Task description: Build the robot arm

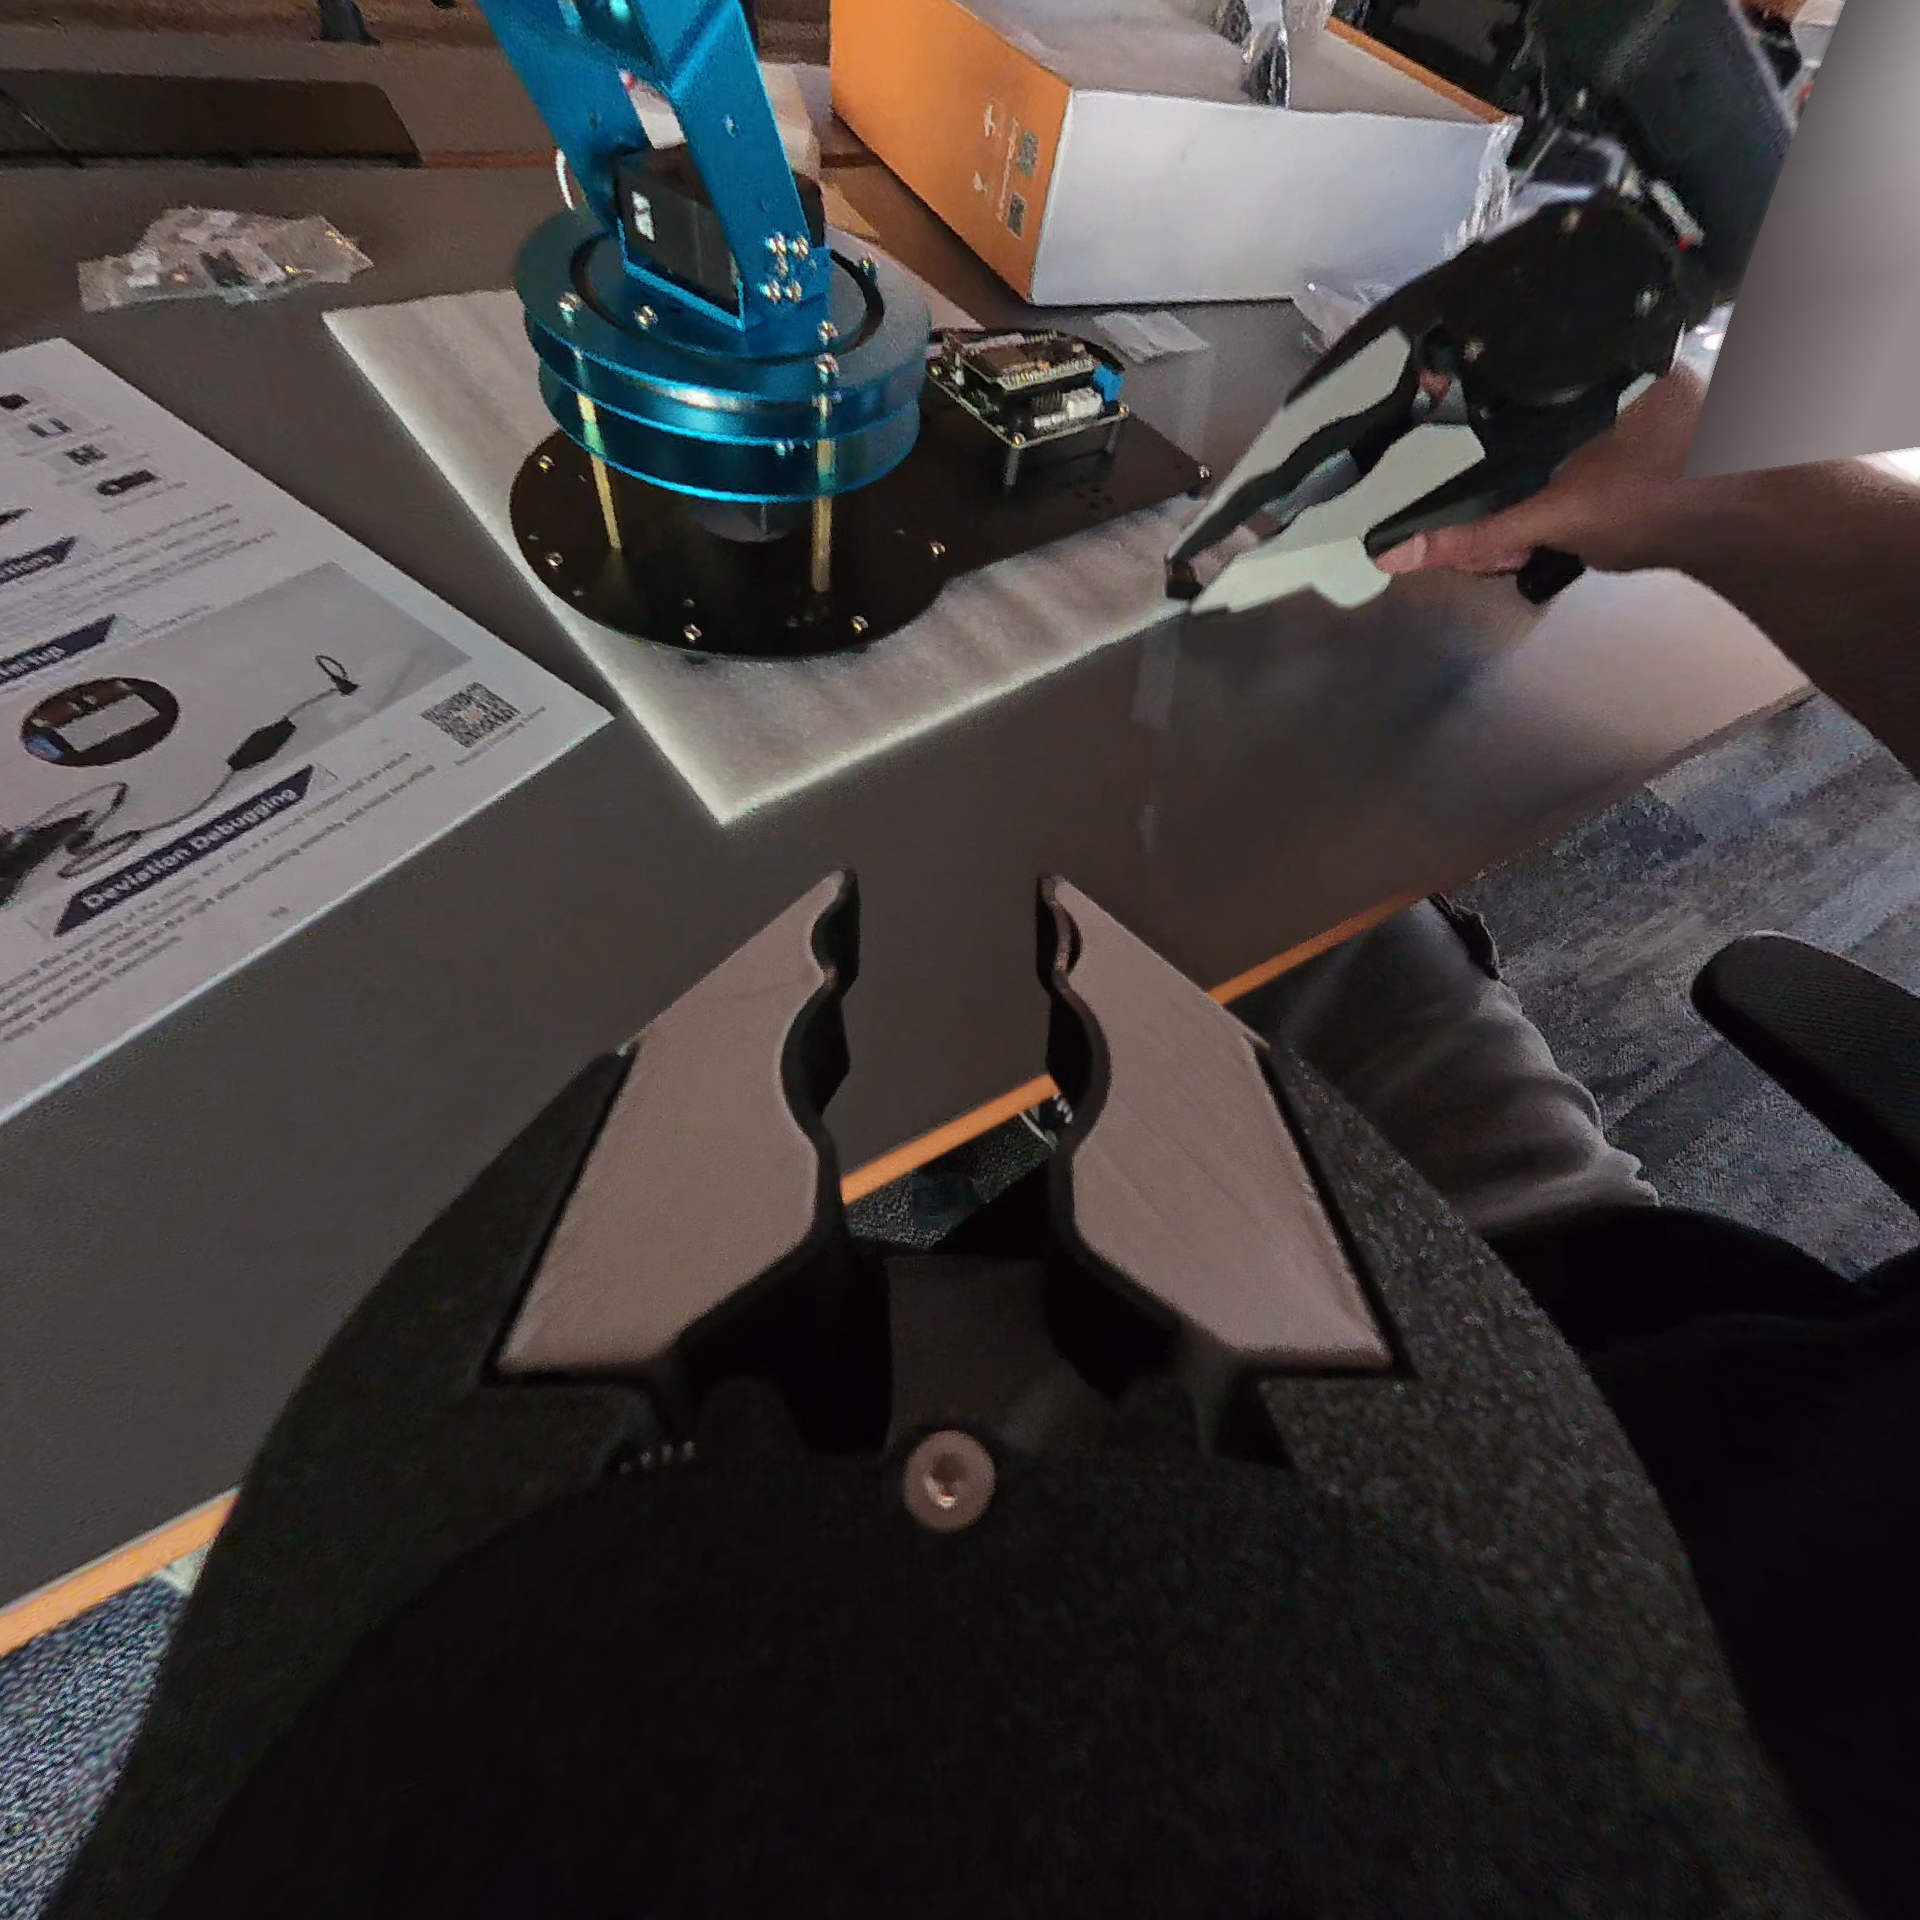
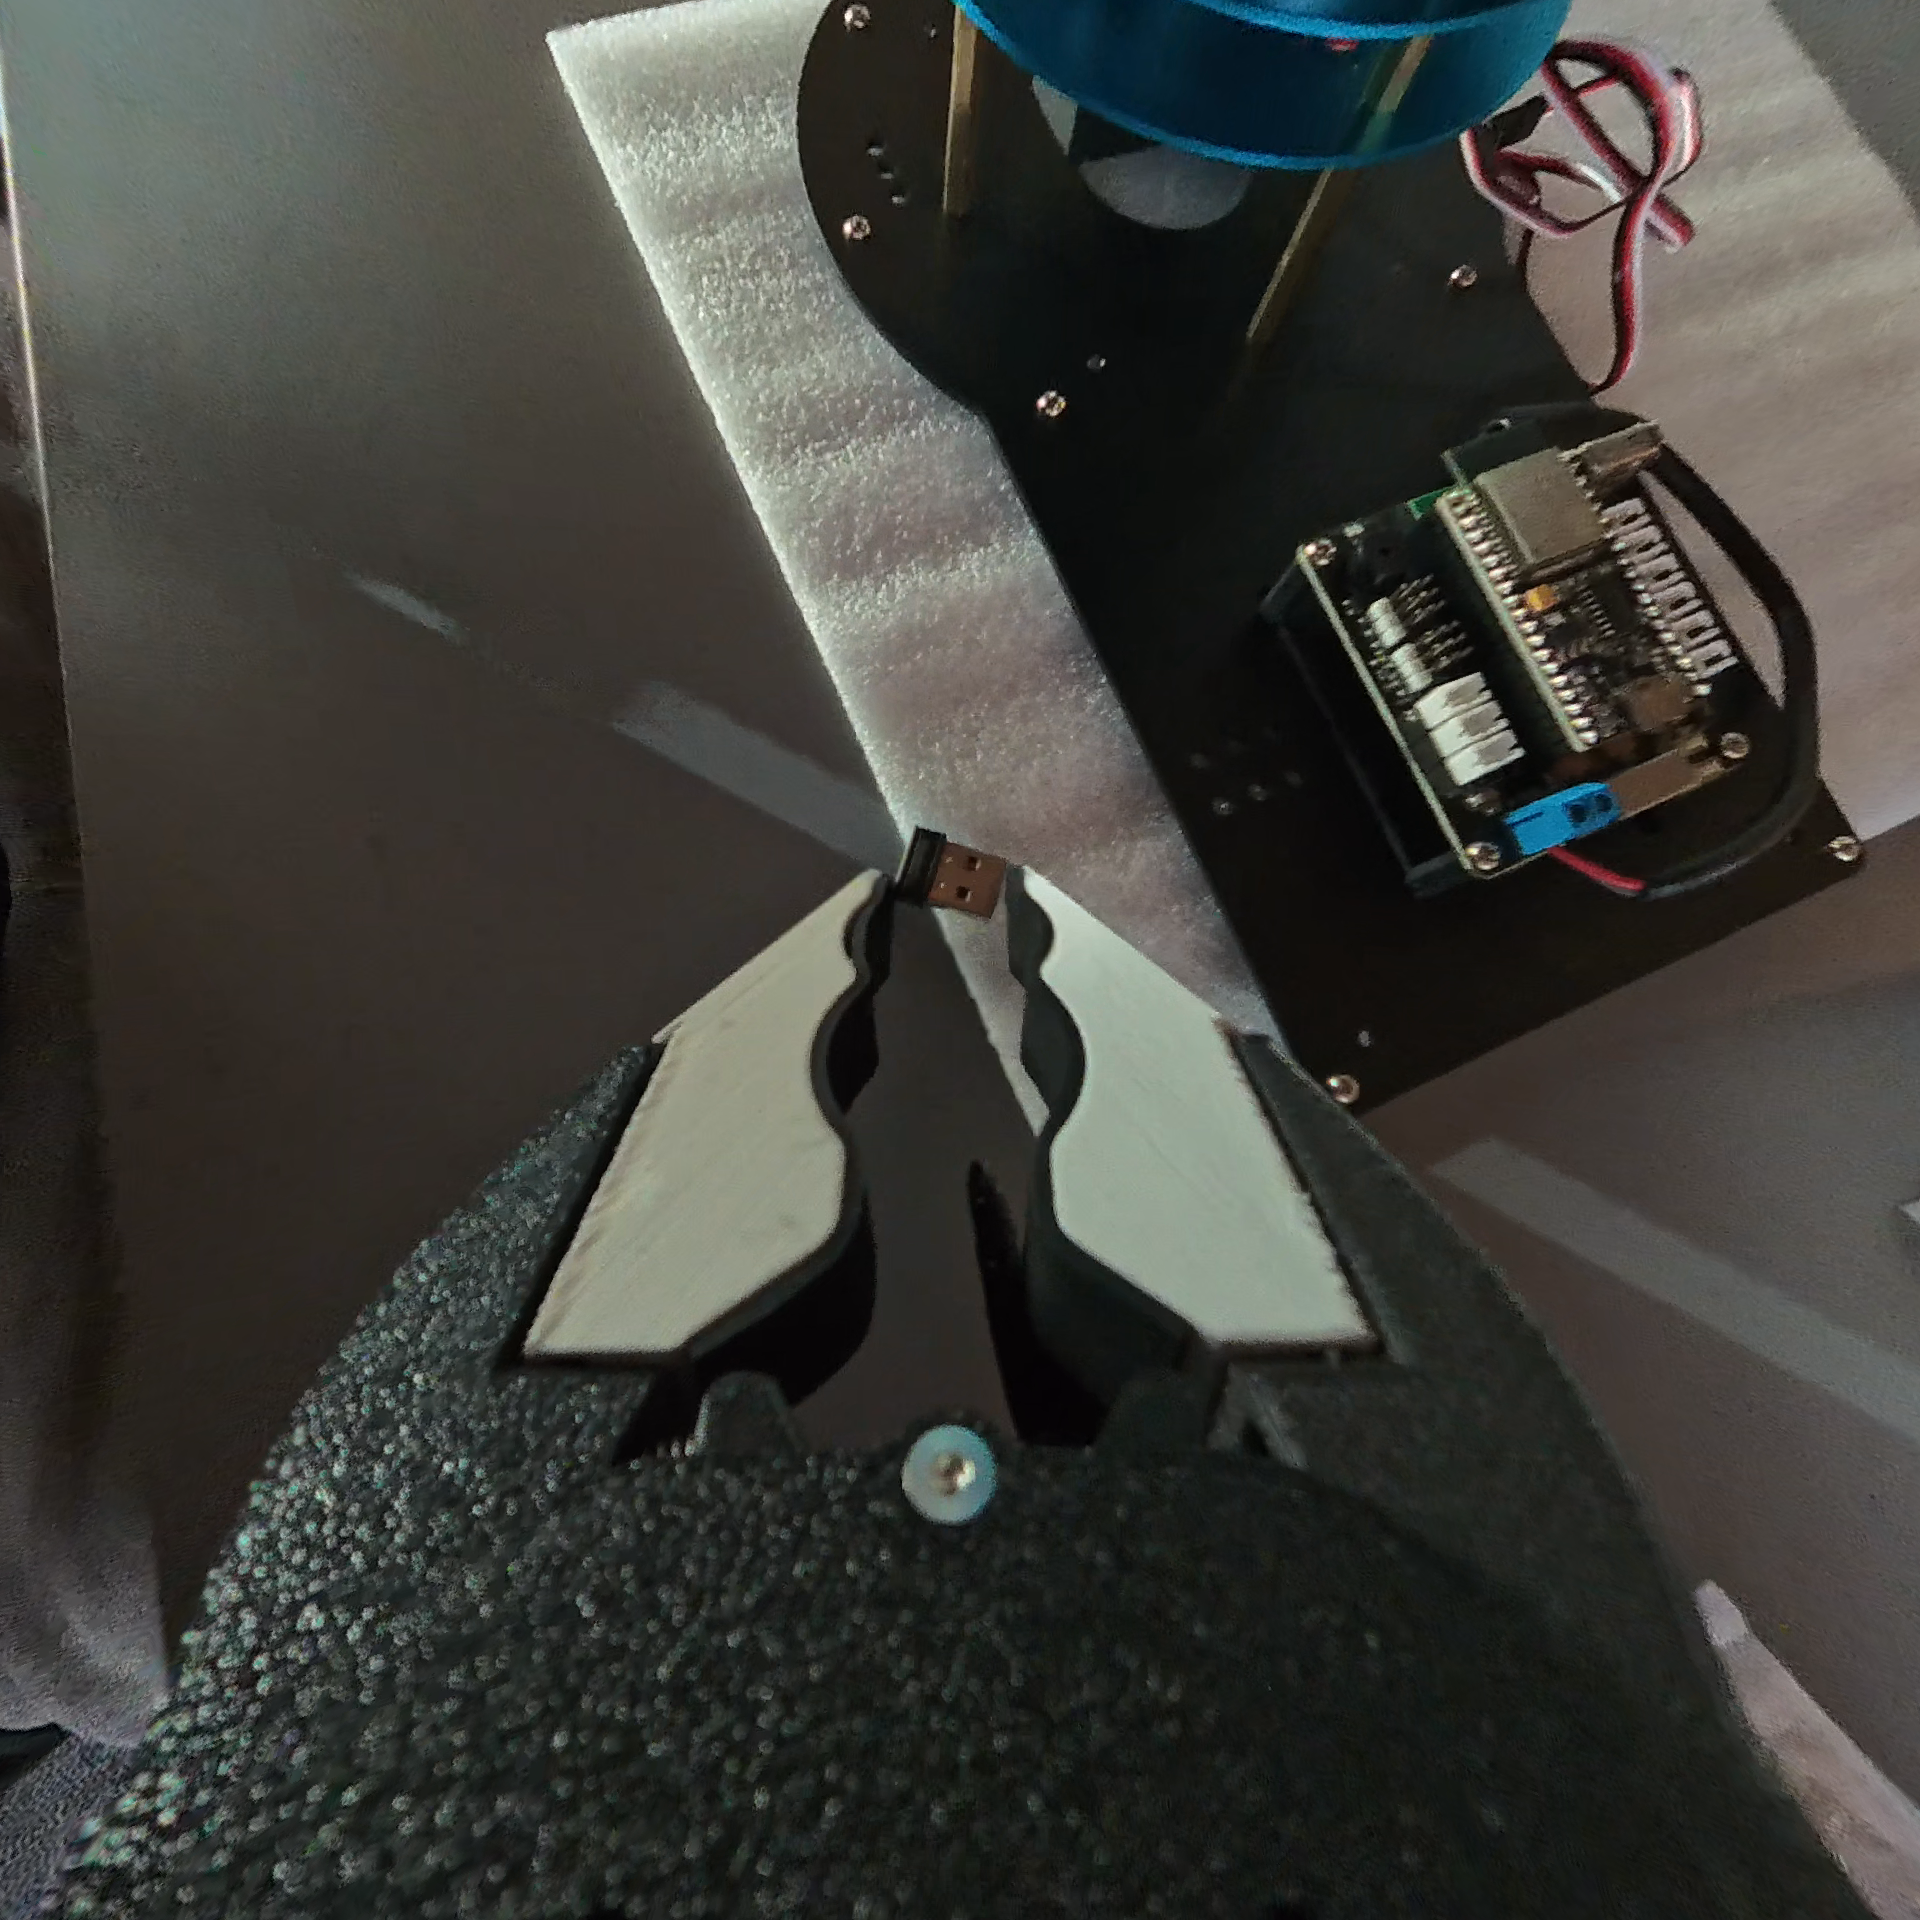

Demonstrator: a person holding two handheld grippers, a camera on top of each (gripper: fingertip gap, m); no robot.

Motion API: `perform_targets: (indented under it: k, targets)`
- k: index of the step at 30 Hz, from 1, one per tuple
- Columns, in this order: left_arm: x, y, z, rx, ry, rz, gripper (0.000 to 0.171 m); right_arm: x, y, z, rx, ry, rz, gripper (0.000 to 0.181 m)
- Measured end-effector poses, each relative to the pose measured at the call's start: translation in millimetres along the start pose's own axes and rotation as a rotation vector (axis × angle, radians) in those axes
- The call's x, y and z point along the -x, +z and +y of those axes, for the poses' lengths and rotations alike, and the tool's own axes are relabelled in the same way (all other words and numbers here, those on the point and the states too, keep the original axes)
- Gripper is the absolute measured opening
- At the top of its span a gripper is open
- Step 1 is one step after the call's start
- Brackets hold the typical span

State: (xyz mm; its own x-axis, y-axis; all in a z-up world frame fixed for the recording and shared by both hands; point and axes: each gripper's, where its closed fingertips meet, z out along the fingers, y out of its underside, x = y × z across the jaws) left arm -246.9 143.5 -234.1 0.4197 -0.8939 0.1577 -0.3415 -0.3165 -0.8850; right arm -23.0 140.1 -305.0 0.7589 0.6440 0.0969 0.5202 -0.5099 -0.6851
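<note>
My right gripper (image 2: pixel 951 896) is shut on a small black USB dongle (image 2: pixel 954 875), pinched at the fingertips with its metal plug facing right. It hangs just over the near edge of a white foam sheet (image 2: pixel 831 468). On the sheet stands a black base plate (image 2: pixel 1195 520) with a circuit board (image 2: pixel 1538 655) and a blue robot arm base (image 1: pixel 717 353). In the left wrist view the right gripper (image 1: pixel 1190 587) shows at the foam's right corner, held by a hand. My left gripper (image 1: pixel 948 894) is open and empty above the grey table's front edge (image 1: pixel 935 1153).
A printed instruction sheet (image 1: pixel 208 675) lies at the left. An orange and white box (image 1: pixel 1195 177) stands at the back right, and a plastic bag of small parts (image 1: pixel 218 255) lies at the back left. Red, white and black wires (image 2: pixel 1621 177) loop beside the plate. A chair armrest (image 1: pixel 1829 1029) is off the table. Across from one pair of fingers to the other is roughly 25 cm.
</note>
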Motion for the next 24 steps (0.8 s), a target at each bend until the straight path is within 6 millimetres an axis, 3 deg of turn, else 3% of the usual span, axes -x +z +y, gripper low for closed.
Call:
perform_targets:
  k: [3, 5, 7, 10, 12, 14, 16, 20, 24]
  targets:
    - [1, 1, 4, 0.014, 0.016, 0.001, 0.033, -7, -13, -12, -0.039, 0.029, 0.012, 0.028]
    - [8, 5, -4, 0.004, 0.008, 0.011, 0.036, -23, -23, -18, -0.028, 0.047, 0.026, 0.042]
    - [22, 16, -22, -0.018, 0.001, 0.017, 0.049, -46, -33, -30, -0.07, 0.06, 0.016, 0.053]
    - [50, 47, -65, -0.091, -0.001, -0.009, 0.082, -83, -32, -41, -0.134, 0.086, -0.07, 0.068]
    - [65, 72, -91, -0.135, -0.025, -0.022, 0.101, -108, -27, -40, -0.162, 0.117, -0.088, 0.07]
    - [78, 93, -106, -0.155, -0.061, -0.062, 0.103, -126, -25, -32, -0.159, 0.24, -0.133, 0.078]
    - [78, 105, -120, -0.19, -0.059, -0.076, 0.105, -127, -24, -19, -0.139, 0.296, -0.192, 0.083]
    - [60, 111, -158, -0.353, -0.02, -0.041, 0.102, -133, -27, -17, -0.155, 0.164, -0.108, 0.073]
    - [71, 130, -165, -0.361, -0.153, -0.096, 0.089, -130, -23, -6, -0.099, 0.234, -0.168, 0.073]
